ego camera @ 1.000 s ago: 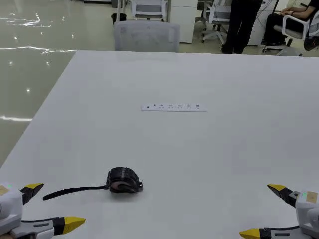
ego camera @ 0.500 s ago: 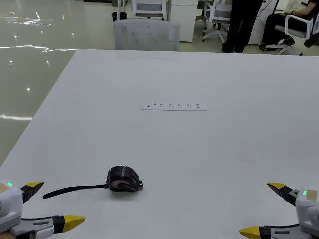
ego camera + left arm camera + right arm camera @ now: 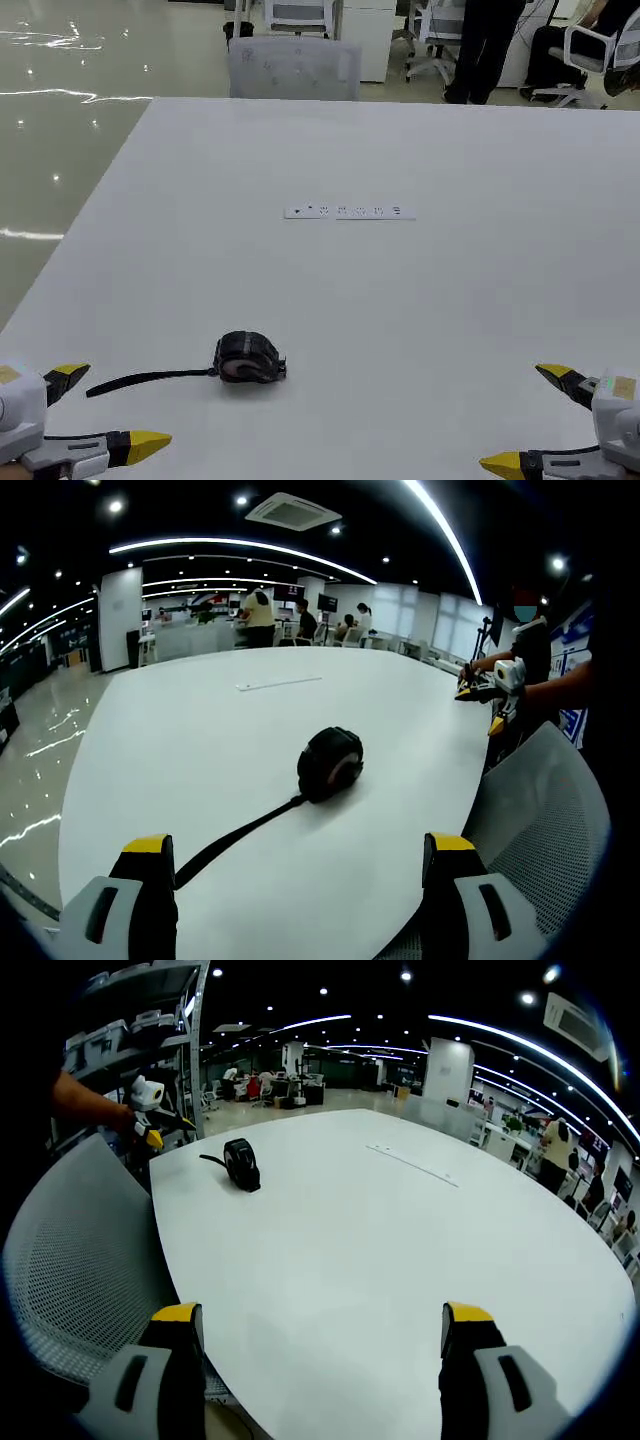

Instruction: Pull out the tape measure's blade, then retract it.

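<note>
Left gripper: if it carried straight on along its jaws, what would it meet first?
Probably the black strap, which runs toward the open left gripper, then the tape measure behind it. Its height above the table is unclear, so it could pass over the strap.

Left claw [image 3: 300, 845] gapes wide and empty above the white counter [image 3: 180, 730]. A black tape measure [image 3: 330, 763] lies ahead between the jaws, its strap [image 3: 245, 827] trailing toward the claw. Right claw [image 3: 478, 692] is at the counter's edge.
</note>
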### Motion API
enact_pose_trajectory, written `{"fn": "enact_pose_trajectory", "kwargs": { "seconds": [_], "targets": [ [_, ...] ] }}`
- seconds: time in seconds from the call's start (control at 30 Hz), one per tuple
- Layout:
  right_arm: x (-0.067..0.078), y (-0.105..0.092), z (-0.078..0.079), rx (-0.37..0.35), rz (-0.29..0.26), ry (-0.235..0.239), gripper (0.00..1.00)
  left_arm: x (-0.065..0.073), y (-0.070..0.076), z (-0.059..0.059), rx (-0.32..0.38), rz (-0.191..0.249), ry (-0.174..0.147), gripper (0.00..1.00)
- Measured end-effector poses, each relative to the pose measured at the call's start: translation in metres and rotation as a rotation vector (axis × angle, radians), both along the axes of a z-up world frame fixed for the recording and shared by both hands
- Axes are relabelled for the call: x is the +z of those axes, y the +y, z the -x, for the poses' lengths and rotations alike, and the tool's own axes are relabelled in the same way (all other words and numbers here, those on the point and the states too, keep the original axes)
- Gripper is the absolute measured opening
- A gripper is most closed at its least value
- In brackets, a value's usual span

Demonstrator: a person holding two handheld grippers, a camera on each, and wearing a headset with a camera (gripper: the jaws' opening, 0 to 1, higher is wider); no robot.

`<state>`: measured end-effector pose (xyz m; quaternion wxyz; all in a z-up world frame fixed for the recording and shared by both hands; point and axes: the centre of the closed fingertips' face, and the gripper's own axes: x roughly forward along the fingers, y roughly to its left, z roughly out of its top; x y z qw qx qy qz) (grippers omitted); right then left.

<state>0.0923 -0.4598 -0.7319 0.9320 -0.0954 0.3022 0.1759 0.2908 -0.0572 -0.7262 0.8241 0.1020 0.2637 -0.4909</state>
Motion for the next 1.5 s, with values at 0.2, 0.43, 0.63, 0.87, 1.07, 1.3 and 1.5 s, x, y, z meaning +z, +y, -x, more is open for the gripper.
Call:
{"fn": "enact_pose_trajectory", "kwargs": {
  "seconds": [0.2,0.43,0.63,0.87,1.07,1.3,1.5],
  "targets": [
    [0.003,0.002,-0.006,0.015,0.006,0.002,1.00,-0.002,-0.002,-0.002,-0.029,-0.038,0.012,1.00],
    [0.016,0.012,-0.020,0.062,0.014,-0.003,1.00,-0.008,-0.013,-0.002,-0.125,-0.132,0.025,1.00],
    [0.027,0.019,-0.035,0.085,0.011,-0.020,1.00,-0.018,-0.017,-0.015,-0.206,-0.287,-0.007,1.00],
    [0.040,0.031,-0.052,0.141,0.023,-0.059,1.00,0.002,-0.041,-0.030,-0.295,-0.301,-0.045,1.00],
    [0.046,0.038,-0.063,0.165,0.030,-0.054,1.00,0.015,-0.059,-0.034,-0.390,-0.326,-0.076,0.99],
    [0.045,0.040,-0.065,0.183,0.041,-0.024,1.00,0.022,-0.074,-0.031,-0.507,-0.371,-0.091,0.97],
    [0.044,0.043,-0.066,0.196,0.044,-0.023,1.00,0.020,-0.084,-0.029,-0.590,-0.421,-0.094,0.96]
  ]
}}
